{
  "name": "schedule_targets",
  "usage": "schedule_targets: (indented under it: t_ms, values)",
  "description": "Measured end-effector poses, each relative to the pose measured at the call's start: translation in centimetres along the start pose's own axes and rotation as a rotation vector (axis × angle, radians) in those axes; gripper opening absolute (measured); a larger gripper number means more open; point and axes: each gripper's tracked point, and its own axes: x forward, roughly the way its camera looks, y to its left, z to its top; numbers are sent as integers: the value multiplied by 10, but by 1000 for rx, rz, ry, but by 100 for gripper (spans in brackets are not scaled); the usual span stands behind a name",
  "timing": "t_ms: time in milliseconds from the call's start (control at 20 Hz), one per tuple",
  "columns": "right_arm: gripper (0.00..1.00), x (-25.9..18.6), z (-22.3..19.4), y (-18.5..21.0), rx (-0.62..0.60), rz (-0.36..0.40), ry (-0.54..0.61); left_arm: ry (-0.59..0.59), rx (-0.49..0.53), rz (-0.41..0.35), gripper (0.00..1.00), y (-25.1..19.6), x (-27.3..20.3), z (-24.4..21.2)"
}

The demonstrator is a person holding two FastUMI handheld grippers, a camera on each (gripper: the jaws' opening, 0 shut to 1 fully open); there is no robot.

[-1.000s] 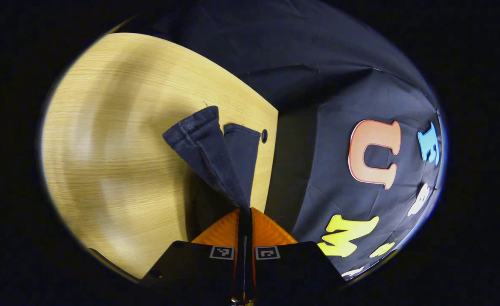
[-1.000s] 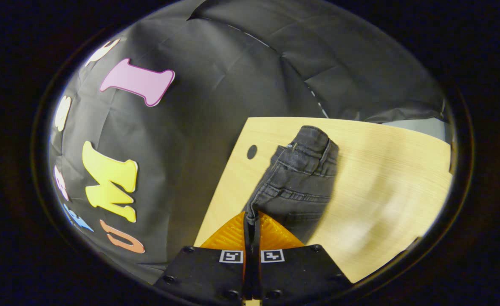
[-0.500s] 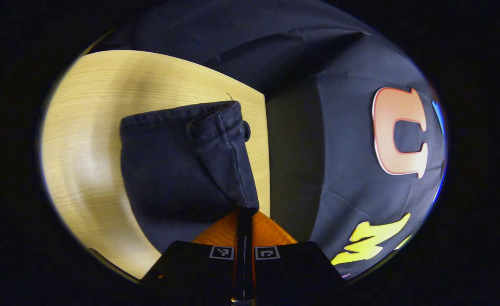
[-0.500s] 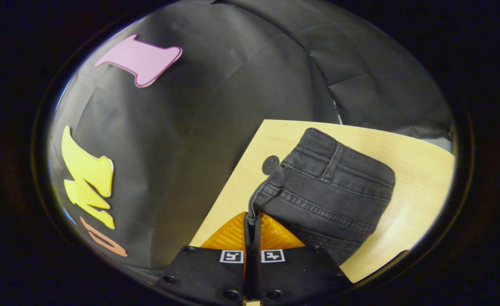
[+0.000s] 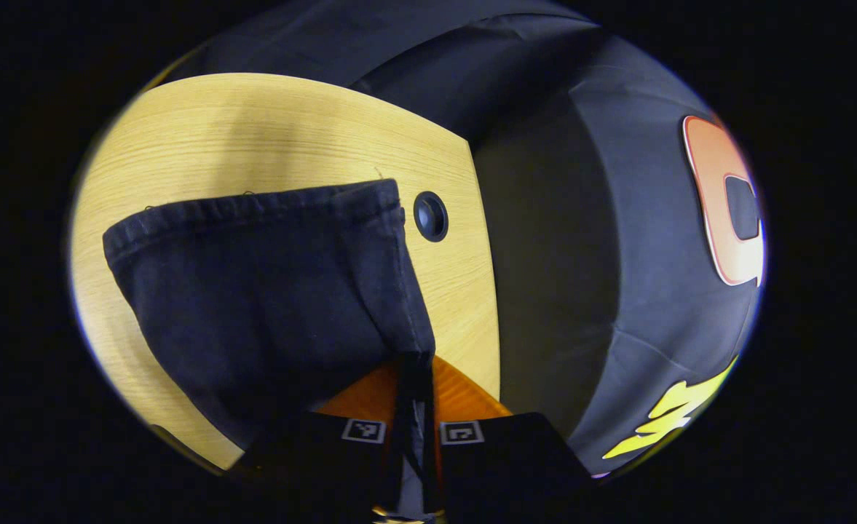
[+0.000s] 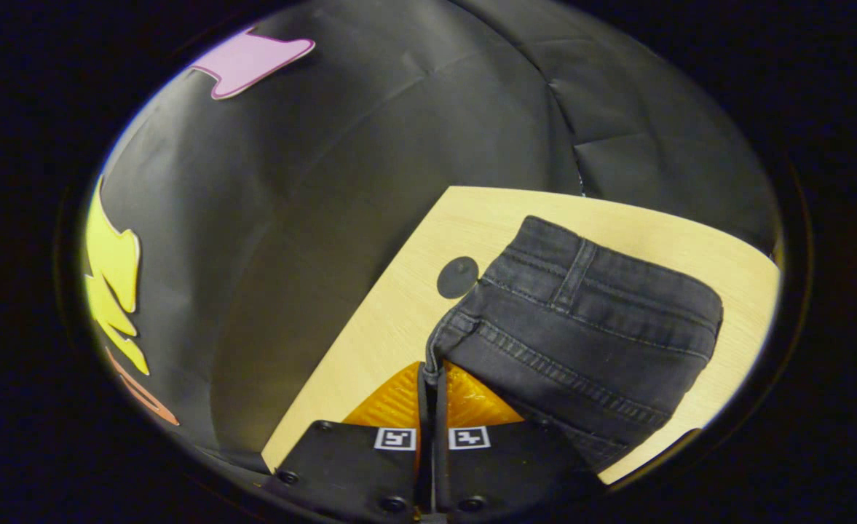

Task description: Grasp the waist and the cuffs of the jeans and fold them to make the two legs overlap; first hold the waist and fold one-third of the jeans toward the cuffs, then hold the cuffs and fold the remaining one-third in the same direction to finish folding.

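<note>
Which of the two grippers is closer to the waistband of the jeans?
Right. The right gripper is clamped on the waistband; the left gripper grips the cuffs.

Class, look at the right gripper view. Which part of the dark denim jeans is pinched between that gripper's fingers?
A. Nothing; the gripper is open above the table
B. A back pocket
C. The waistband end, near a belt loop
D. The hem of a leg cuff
C: in the right gripper view the right gripper is closed on the stitched waistband corner of the dark denim jeans, with a belt loop on the band lying over the light wooden table.
</note>
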Motion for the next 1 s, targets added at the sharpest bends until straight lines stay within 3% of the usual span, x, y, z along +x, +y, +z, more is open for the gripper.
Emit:
schedule_targets:
  t_ms: [50,150,200,300,350,500,750,1000]
  values:
    - [10,0,-7,-1,13,3,21,-20,29,5,43,1,3,0]
    - [70,-9,-2,5,20,35,42,-54,130,15,100,3,-8,6]
    - [100,-4,-6,3,7,31,35,-63,169,19,99,3,-14,7]
    - [92,-11,-1,7,-10,47,19,-74,215,5,99,-2,-28,6]
    - [98,-18,5,10,-15,59,8,-79,232,-7,99,-4,-30,7]
    - [98,-49,37,0,-90,56,-71,-113,295,-85,99,-37,-65,6]
    - [98,-101,102,-75,-247,-105,-218,-253,545,-238,99,-99,-145,0]
    - [98,-107,82,-153,-57,-177,-121,-390,800,-334,98,-144,-220,-24]
